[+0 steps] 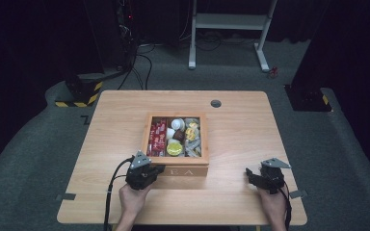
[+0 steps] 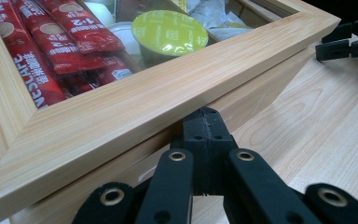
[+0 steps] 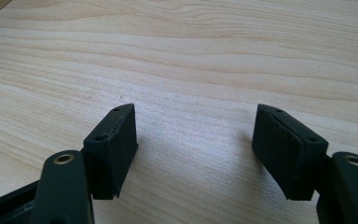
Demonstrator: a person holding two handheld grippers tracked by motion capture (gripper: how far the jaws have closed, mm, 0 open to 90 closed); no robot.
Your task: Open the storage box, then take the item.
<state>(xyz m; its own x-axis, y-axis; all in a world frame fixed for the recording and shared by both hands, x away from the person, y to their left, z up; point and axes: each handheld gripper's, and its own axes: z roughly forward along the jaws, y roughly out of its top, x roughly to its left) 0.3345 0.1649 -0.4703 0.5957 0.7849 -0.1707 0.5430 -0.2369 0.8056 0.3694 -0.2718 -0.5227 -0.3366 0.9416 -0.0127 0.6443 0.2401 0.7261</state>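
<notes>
Against the box [image 2: 135, 107], left tool [image 2: 204, 122] closed.

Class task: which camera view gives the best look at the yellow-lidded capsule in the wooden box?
The left gripper view: the yellow-lidded capsule sits close and sharp behind the wooden box rim. The high view shows it small. The right gripper view faces bare table.

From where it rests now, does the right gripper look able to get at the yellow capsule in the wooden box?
Probably yes: the right gripper is open over bare table, and the yellow capsule lies uncovered in the lidless wooden box.
</notes>
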